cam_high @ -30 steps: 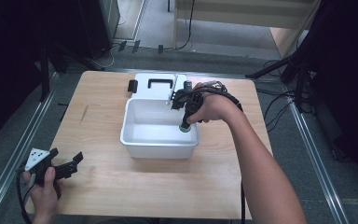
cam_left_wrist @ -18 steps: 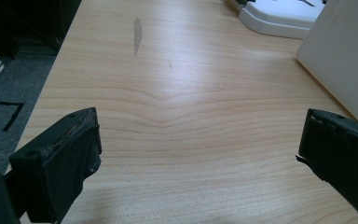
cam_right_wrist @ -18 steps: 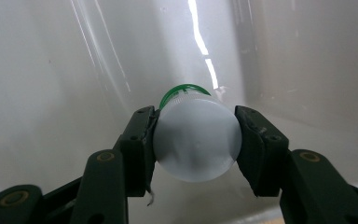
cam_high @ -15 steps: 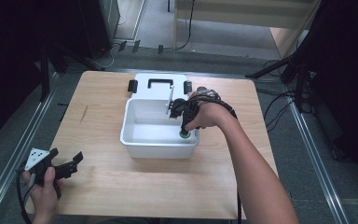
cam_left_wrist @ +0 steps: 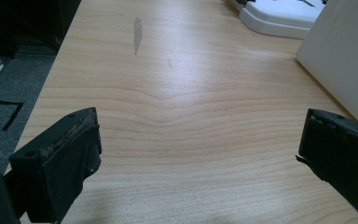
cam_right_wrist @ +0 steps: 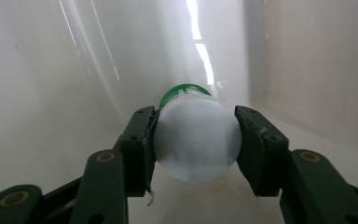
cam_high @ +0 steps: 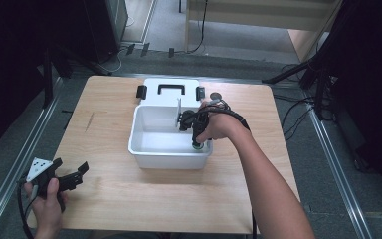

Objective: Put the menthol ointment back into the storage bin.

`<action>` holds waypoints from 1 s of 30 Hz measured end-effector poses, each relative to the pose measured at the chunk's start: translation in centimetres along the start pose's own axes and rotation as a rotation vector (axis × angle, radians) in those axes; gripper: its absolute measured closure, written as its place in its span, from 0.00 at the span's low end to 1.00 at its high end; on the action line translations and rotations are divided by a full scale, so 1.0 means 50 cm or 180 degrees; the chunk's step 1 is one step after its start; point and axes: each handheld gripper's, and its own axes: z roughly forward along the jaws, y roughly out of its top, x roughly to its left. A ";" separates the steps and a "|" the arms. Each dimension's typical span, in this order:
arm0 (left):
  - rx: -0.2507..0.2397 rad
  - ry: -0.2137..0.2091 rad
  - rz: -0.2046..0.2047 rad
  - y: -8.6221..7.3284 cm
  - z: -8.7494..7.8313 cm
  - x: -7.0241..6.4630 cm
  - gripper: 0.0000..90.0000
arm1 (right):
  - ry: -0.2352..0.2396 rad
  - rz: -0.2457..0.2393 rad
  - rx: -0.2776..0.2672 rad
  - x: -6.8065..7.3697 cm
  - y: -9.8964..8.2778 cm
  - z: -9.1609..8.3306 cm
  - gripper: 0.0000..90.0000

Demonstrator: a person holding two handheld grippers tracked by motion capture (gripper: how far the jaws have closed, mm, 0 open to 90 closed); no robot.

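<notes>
A white open bin stands mid-table. My right gripper reaches down into its right end, shut on a small white bottle with a green cap. In the right gripper view the jaws press both sides of the bottle, whose green cap points at the bin's floor. My left gripper rests at the table's near left corner, held in a hand. It is open in the left gripper view, its black pads wide apart over bare wood with nothing between them.
The bin's white lid with a black handle and black clips lies flat just behind the bin. A small round object sits by the lid's right side. A white divider stands inside the bin. Wooden tabletop surrounds everything.
My right gripper has sunk lower into the bin with the bottle. The left gripper has stayed still.
</notes>
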 end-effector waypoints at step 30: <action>-0.0004 -0.0003 0.0003 0.000 0.000 0.000 0.00 | -0.0068 -0.0086 0.0326 0.013 0.020 0.031 0.56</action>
